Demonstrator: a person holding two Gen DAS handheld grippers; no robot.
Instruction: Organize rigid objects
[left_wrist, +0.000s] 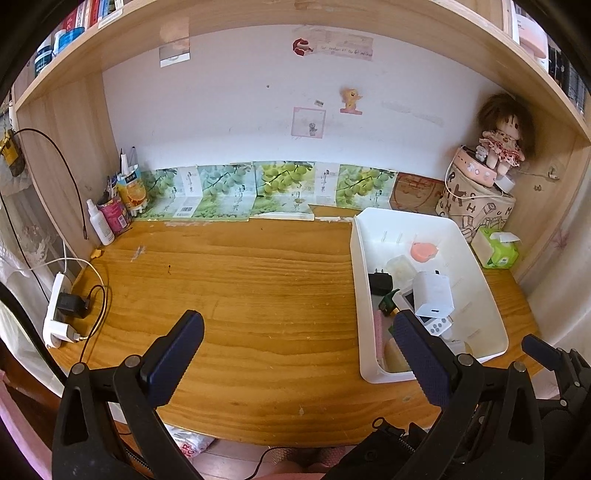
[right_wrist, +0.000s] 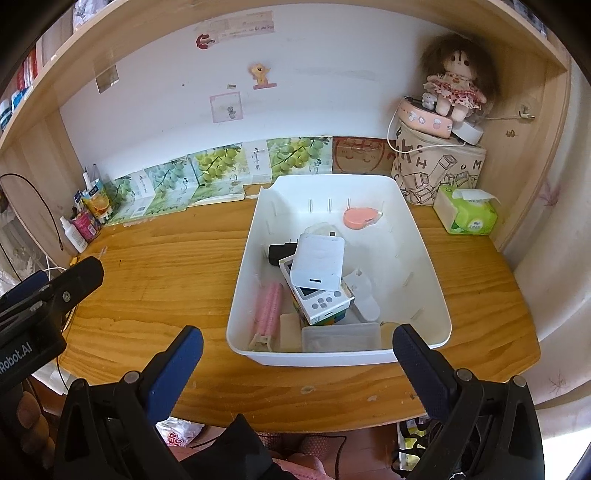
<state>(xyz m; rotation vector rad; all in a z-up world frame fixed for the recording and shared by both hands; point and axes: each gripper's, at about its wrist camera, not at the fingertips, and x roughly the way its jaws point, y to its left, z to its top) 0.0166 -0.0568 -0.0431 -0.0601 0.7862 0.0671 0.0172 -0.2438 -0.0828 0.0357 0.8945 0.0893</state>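
A: Two claws logged. Left claw (left_wrist: 297, 349): jaws spread wide, nothing between them, hovering over bare desk (left_wrist: 240, 295). Right claw (right_wrist: 297, 363): jaws likewise spread, empty, at the desk's near edge.

B: Location of the bin?

A: Bin (right_wrist: 424, 236), white, on the desk's right half. It lies straight ahead of the right claw, its near wall between the two fingertips in that view. From the left claw it sits off to the right, with the right finger (left_wrist: 417, 350) overlapping its near left corner.

B: Contents?

A: White charger (right_wrist: 319, 264) on top, resting on a white handheld with buttons (right_wrist: 321, 299). Black plug (right_wrist: 279, 253) behind it. Pink roller (right_wrist: 271, 306) at the left wall. Coral disc (right_wrist: 358, 218) near the far wall. Clear lidded box (right_wrist: 341, 338) at the near wall. Other small pieces too indistinct to name.

B: Anything outside the bin?

A: Tissue pack (right_wrist: 467, 214), green, just beside its far right corner. Doll (right_wrist: 456, 83) seated on a printed bag (right_wrist: 439, 173) in the back corner. Power strip (left_wrist: 55, 310) at the desk's left edge.
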